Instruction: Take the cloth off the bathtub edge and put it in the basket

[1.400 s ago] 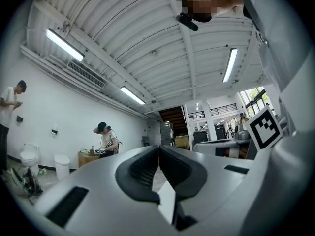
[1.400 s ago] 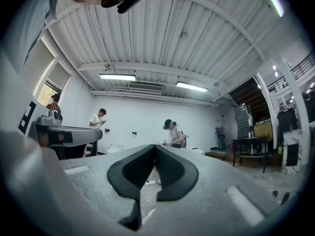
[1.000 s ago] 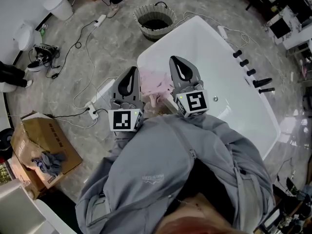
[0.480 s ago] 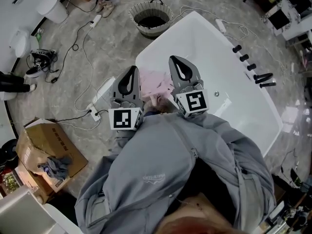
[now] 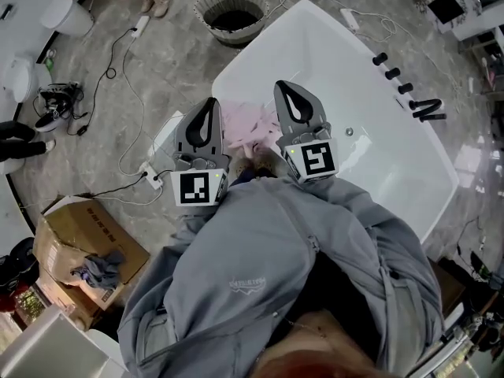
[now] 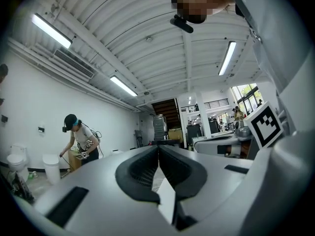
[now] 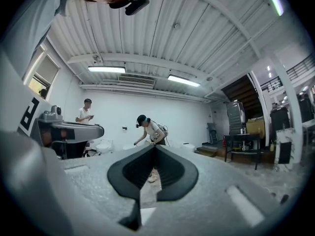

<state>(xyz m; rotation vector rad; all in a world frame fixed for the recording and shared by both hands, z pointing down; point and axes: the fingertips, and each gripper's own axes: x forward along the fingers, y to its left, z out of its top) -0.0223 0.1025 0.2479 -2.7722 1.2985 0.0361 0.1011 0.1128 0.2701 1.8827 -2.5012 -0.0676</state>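
A pink cloth (image 5: 246,129) lies draped over the near edge of the white bathtub (image 5: 346,61). It shows in the head view between my two grippers. My left gripper (image 5: 209,107) is held up close to my chest at the cloth's left, jaws shut with nothing in them. My right gripper (image 5: 287,90) is held the same way at the cloth's right, also shut and empty. A round woven basket (image 5: 231,14) stands on the floor beyond the tub's far left corner. Both gripper views look out across the room over the shut left gripper (image 6: 158,149) and right gripper (image 7: 156,149), and show neither cloth nor basket.
Black tap fittings (image 5: 403,93) line the tub's right rim. Left of the tub, a power strip (image 5: 151,179) and cables cross the marble floor. A cardboard box (image 5: 79,246) with a grey rag sits at lower left. A person (image 7: 150,132) bends over across the room.
The head view has shifted, so the tub and basket sit a little higher in the frame. Both grippers stay shut in front of my chest, beside the cloth.
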